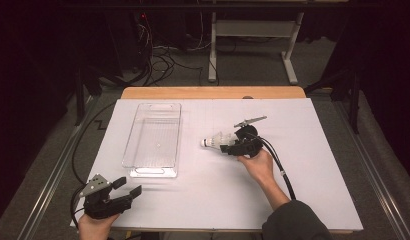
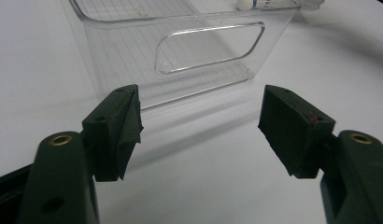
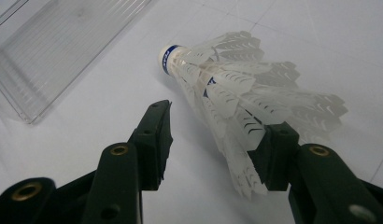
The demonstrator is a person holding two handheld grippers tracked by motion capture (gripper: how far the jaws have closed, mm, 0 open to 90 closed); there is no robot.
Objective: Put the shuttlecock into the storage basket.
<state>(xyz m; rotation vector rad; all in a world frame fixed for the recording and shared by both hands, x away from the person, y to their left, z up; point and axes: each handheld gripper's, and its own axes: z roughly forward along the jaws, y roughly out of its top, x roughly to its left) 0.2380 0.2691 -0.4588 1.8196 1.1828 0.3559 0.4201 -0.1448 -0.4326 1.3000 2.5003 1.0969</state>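
Right gripper point(image 3: 213, 140) half closed around shuttlecock point(image 3: 236, 93) skirt, left pad clear; harder squeeze risks crushed feathers. Bin point(image 1: 154, 137) at 9 o'clock. Left gripper point(image 2: 199, 126) apart, empty.

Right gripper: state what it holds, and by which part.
Nothing held yet: the right gripper has its jaws around the shuttlecock skirt's wide end, one touching the feathers, the other apart.
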